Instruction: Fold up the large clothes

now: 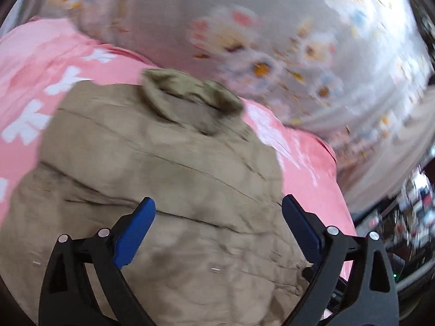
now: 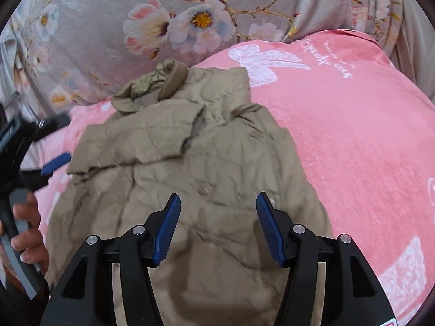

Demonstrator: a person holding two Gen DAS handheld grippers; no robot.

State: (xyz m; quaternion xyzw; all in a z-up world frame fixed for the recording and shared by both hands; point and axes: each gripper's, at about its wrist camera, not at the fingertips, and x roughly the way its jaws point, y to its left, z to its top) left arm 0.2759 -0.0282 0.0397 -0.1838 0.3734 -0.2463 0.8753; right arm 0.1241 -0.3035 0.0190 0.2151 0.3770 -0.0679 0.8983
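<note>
A khaki padded jacket (image 1: 163,163) (image 2: 190,168) lies crumpled on a pink blanket (image 1: 30,62) (image 2: 353,135), its collar (image 1: 190,92) (image 2: 152,87) at the far end. My left gripper (image 1: 218,198) hovers over the jacket's near part with its blue pads (image 1: 136,231) wide apart and nothing between them. My right gripper (image 2: 218,195) also stands open above the jacket, empty. In the right wrist view the left gripper's blue fingertip (image 2: 55,163) shows at the jacket's left edge, with a person's hand (image 2: 27,231) on its handle. The left wrist view is blurred.
A grey floral sheet (image 1: 244,27) (image 2: 108,13) covers the surface beyond the blanket. White bows and lettering (image 2: 326,59) mark the blanket. Blurred room clutter (image 1: 407,212) lies past the blanket's right edge in the left wrist view.
</note>
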